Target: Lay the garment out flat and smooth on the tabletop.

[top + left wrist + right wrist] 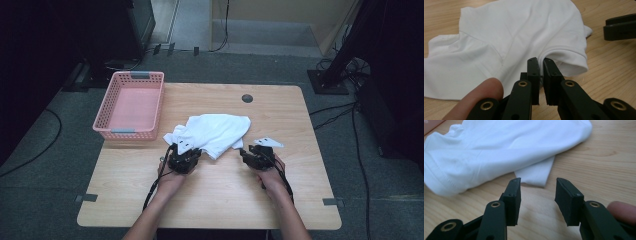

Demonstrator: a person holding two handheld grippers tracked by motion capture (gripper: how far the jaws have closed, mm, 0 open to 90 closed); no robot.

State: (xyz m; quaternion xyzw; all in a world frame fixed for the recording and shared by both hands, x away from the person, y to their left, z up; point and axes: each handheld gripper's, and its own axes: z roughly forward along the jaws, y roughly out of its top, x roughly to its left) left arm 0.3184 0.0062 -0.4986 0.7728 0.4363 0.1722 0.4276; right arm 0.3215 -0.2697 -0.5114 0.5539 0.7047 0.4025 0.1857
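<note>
A crumpled white shirt (215, 131) lies in the middle of the wooden table (225, 200). My left gripper (192, 151) sits at the shirt's near left edge. In the left gripper view its jaws (540, 61) are shut, tips pinching a raised fold of the shirt (511, 37) by a hem. My right gripper (246, 152) rests on the table just right of the shirt's near corner. In the right gripper view it (537, 183) is open with bare wood between the pads, and the shirt (499, 150) lies just beyond the tips. The right gripper (620, 26) also shows in the left gripper view at the far right.
A pink plastic basket (125, 134) stands at the table's back left corner, its wall close to the shirt's left side. A round dark grommet (247, 98) sits near the back edge. Bare wood stretches along the front and right of the table.
</note>
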